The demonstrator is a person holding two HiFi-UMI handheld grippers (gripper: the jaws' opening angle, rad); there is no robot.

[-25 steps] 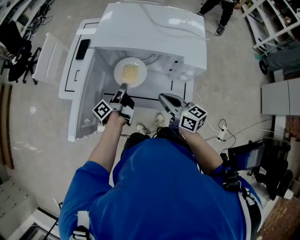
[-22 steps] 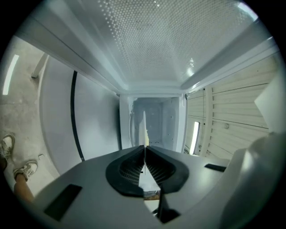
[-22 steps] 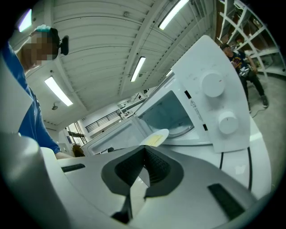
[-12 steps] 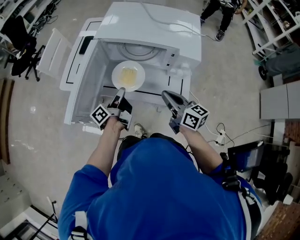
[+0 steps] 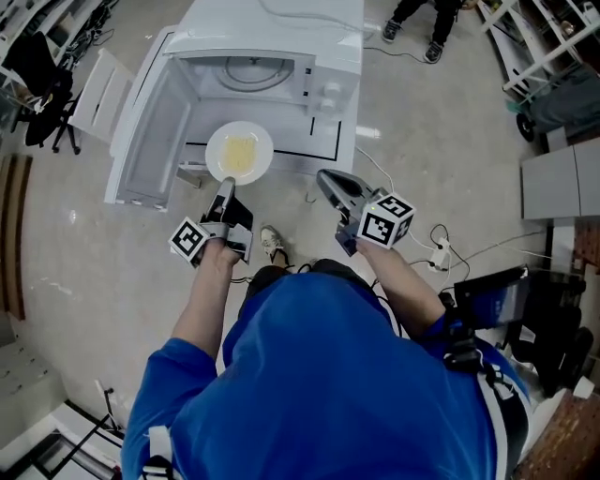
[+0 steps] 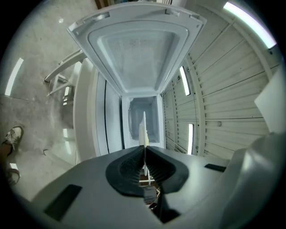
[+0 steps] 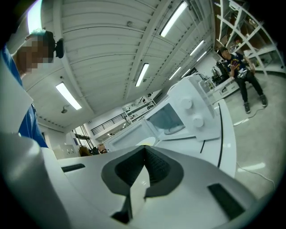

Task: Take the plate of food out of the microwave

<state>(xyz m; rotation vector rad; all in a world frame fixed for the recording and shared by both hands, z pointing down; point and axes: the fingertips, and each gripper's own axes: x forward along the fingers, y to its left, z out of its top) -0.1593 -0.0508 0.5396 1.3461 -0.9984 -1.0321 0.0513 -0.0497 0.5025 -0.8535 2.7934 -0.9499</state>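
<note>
A white plate (image 5: 239, 153) with yellow food on it is out in front of the white microwave (image 5: 272, 47), above the white table (image 5: 323, 150). My left gripper (image 5: 226, 186) is shut on the plate's near rim. In the left gripper view the plate (image 6: 143, 127) shows edge-on, pinched between the pads of the left gripper (image 6: 144, 148). The microwave door (image 5: 150, 127) hangs open to the left, and the cavity holds only its turntable (image 5: 251, 73). My right gripper (image 5: 325, 180) hovers to the right of the plate, shut and empty, as the right gripper (image 7: 145, 151) view also shows.
A person in dark clothes (image 5: 433, 19) sits on the floor at the top right, near shelving racks (image 5: 544, 47). Cables and a power strip (image 5: 441, 255) lie on the floor to the right. A black chair (image 5: 36, 94) stands at the left. My shoes (image 5: 272, 244) are below the plate.
The left gripper has drawn the plate out of the microwave cavity and toward me, past the table's front edge. The right gripper has kept its place beside it, still shut.
</note>
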